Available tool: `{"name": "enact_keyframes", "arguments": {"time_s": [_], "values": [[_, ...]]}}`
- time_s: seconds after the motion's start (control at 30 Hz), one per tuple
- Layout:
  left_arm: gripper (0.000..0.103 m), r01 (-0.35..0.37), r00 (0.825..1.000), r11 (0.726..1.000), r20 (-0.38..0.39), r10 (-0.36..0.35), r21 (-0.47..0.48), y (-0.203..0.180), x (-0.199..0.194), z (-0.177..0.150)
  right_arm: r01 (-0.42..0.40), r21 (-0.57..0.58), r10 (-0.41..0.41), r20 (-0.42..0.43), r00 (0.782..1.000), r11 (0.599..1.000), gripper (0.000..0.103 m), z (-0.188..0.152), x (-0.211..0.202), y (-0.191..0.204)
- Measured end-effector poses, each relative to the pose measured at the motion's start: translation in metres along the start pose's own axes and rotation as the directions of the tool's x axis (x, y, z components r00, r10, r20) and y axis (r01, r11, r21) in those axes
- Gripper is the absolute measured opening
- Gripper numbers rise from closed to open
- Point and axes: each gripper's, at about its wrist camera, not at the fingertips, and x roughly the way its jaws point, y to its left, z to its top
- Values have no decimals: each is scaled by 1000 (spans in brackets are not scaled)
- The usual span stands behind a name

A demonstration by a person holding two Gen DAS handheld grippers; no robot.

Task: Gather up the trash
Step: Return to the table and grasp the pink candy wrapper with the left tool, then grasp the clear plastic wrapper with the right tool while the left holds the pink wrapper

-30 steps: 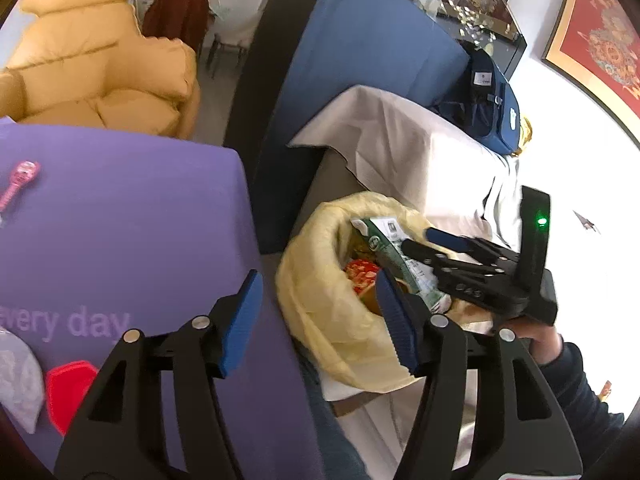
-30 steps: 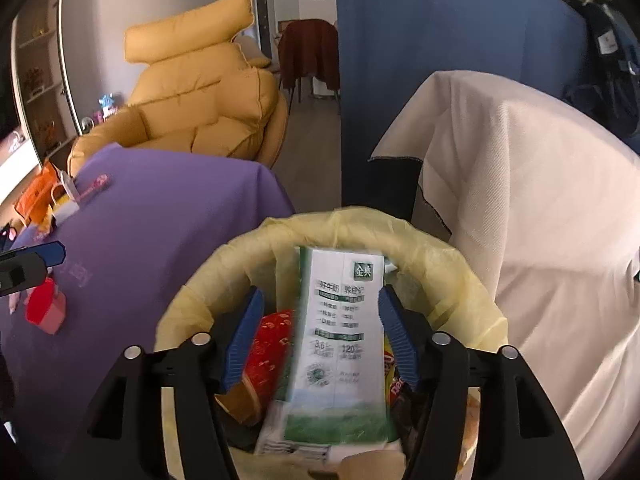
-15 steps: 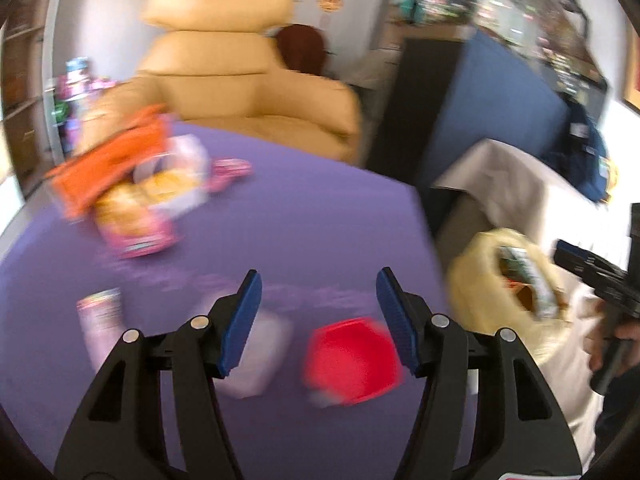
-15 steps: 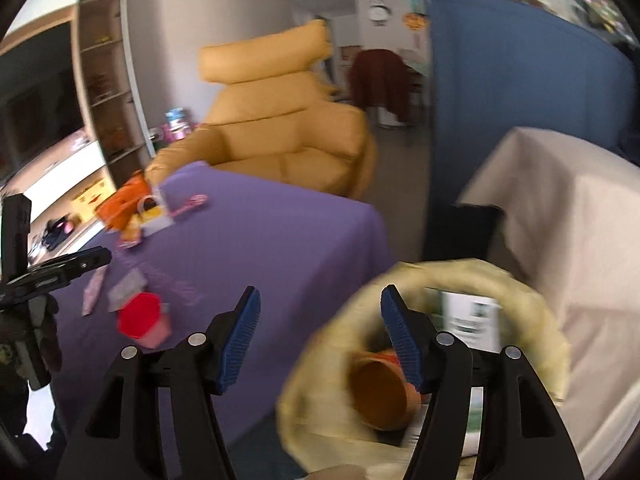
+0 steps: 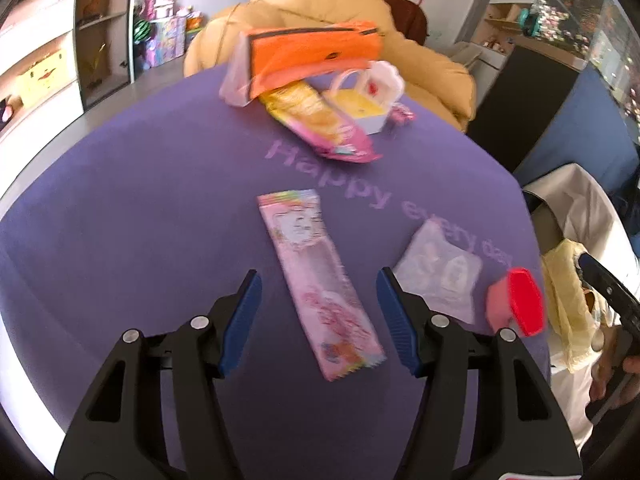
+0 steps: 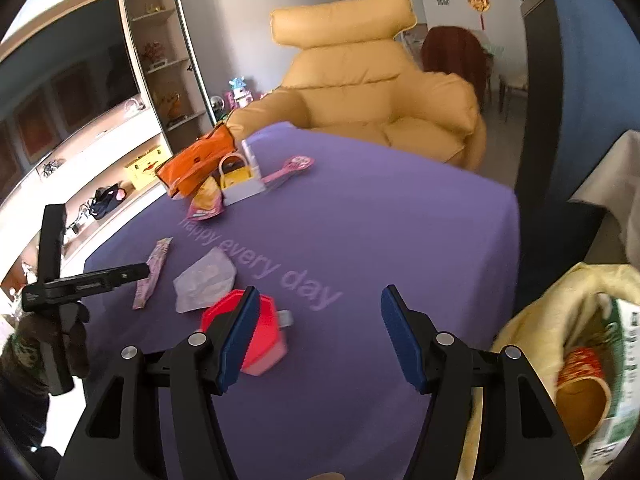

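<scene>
Left gripper [image 5: 319, 316] has swung off the yellow trash bag [image 5: 566, 304] it faced a second ago and now hangs over the purple tablecloth [image 5: 140, 220], jaws apart and empty, about as wide as before. Between the blue pads and below them lies a long pink wrapper [image 5: 320, 280], flat on the cloth, not touched. Right of it – a clear crumpled plastic packet [image 5: 440, 272], then a red-and-pink box [image 5: 516, 304] near the table edge; earlier only that box and the packet's corner showed. Far side of the table: an orange pouch [image 5: 312, 52], a yellow-pink snack pack [image 5: 320, 128], a small white toy bag [image 5: 368, 100]. Right gripper [image 6: 318, 336] has pulled up out of the bag and turned toward the table – released, nothing between the pads; the red-and-pink box sits just behind its left pad. The bag is now at lower right of the right wrist view, with a green-white carton [image 6: 624, 360] and probably a paper cup [image 6: 580, 400] inside, edges blurred.
</scene>
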Motion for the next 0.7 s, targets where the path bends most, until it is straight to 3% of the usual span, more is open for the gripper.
{"name": "enact_keyframes", "arguments": {"time_s": [0.23, 0.3, 0.4, 0.53, 0.6, 0.7], "values": [[47, -23, 1000, 999, 4, 23, 25, -5, 16, 12, 37, -6, -38, -26, 999, 999, 59, 4, 10, 19], [28, -30, 1000, 998, 3, 30, 48, -9, 21, 15, 38, -7, -38, -38, 999, 999, 59, 7, 11, 28], [19, 4, 1000, 999, 2, -4, 47, -9, 21, 14, 18, -2, -18, -54, 998, 1000, 59, 10, 12, 43], [19, 19, 999, 999, 35, -20, 46, -3, 6, 7, -111, 1, 111, -106, 988, 994, 59, 5, 21, 71], [19, 23, 999, 999, 49, -25, 29, 5, -2, 5, -223, -28, 218, -122, 968, 974, 59, -3, 24, 89], [19, 36, 997, 999, 65, -35, -10, 19, -14, 4, -290, -31, 283, -146, 948, 956, 59, -17, 31, 108]]}}
